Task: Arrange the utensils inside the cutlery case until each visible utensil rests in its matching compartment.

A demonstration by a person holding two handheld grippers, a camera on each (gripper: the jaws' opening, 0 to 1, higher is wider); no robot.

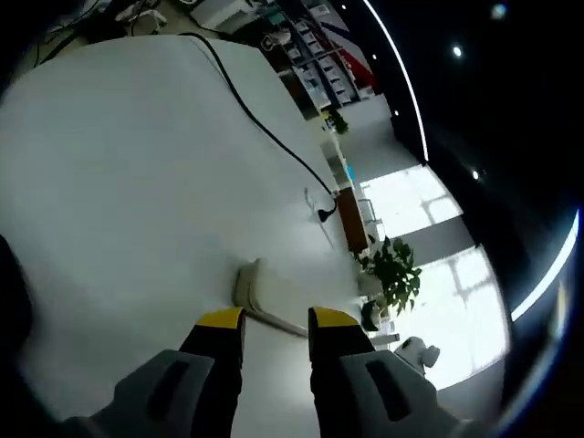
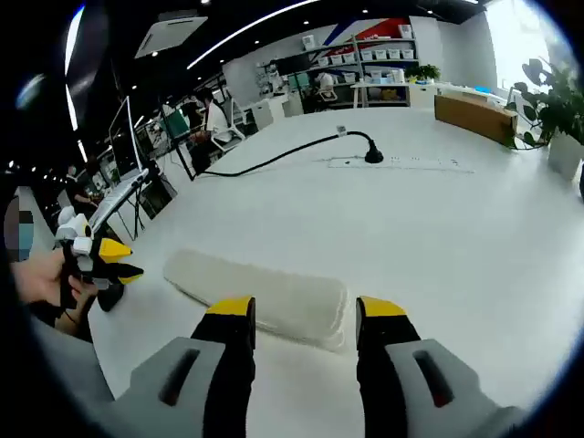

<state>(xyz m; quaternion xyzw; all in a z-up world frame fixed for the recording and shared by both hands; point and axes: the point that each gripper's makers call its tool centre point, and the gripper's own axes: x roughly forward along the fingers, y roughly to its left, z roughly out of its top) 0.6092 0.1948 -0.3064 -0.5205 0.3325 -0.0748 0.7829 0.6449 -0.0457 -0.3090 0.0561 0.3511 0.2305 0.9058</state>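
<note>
A: What is on the big white table [image 2: 438, 228]?

B: A long, cream cutlery case [image 2: 260, 297], rolled up or folded shut. It lies flat at the near edge, just in front of the right gripper [image 2: 305, 315]. In the left gripper view it sits just past the left gripper [image 1: 276, 321].

A: Can you see any spoons or forks?

B: No. If they are inside, they are hidden.

A: So what step is this?

B: I think it is the very start. The case has to be opened first.

A: Are the grippers holding anything?

B: No. Both have their jaws apart, with nothing between them.

A: What else is there?

B: A black cable [image 2: 283, 155] runs across the far side of the table to a small plug [image 2: 373, 157].
</note>
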